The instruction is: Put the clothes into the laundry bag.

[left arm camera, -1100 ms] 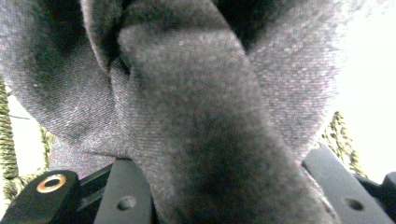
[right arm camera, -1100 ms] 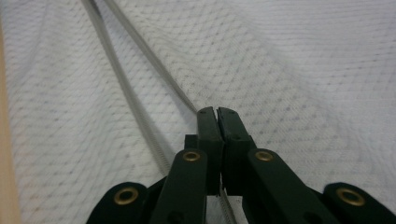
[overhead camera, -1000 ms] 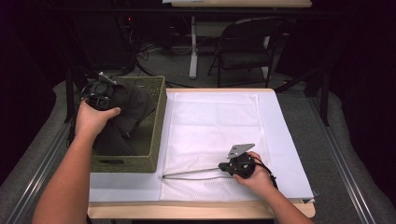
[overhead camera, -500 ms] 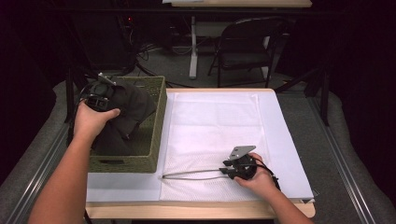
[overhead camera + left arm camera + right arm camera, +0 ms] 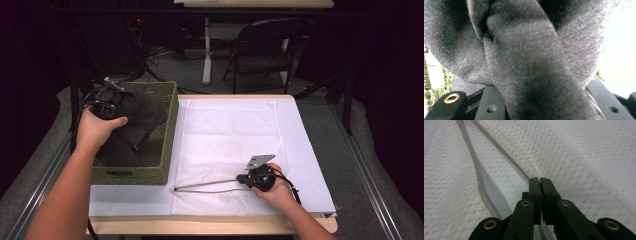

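I am watching the left gripper (image 5: 106, 102) holding a dark grey garment (image 5: 135, 117) over the green woven basket (image 5: 165, 150) at the left end of the table (image 5: 305, 145); in the left gripper view its jaws are clamping a thick fold of that garment (image 5: 529, 65), the cloth bulging up between them. The garment is draping down into the basket, its long axis running roughly from the gripper down toward the near wall, though the dark cloth against the dark basket interior is making its lower end hard to trace. The right gripper (image 5: 255, 179) is lying low on the white mesh laundry bag (image 5: 230, 130), which is spreading flat across the middle of the table with its long axis running away from me. The bag's open zipper (image 5: 205, 186) is lying along the near edge, pointing left from the right gripper. In the right gripper view the jaws are pressing together on the zipper (image 5: 499, 157) edge of the bag (image 5: 586, 152), the two zipper tracks diverging away from the tips.
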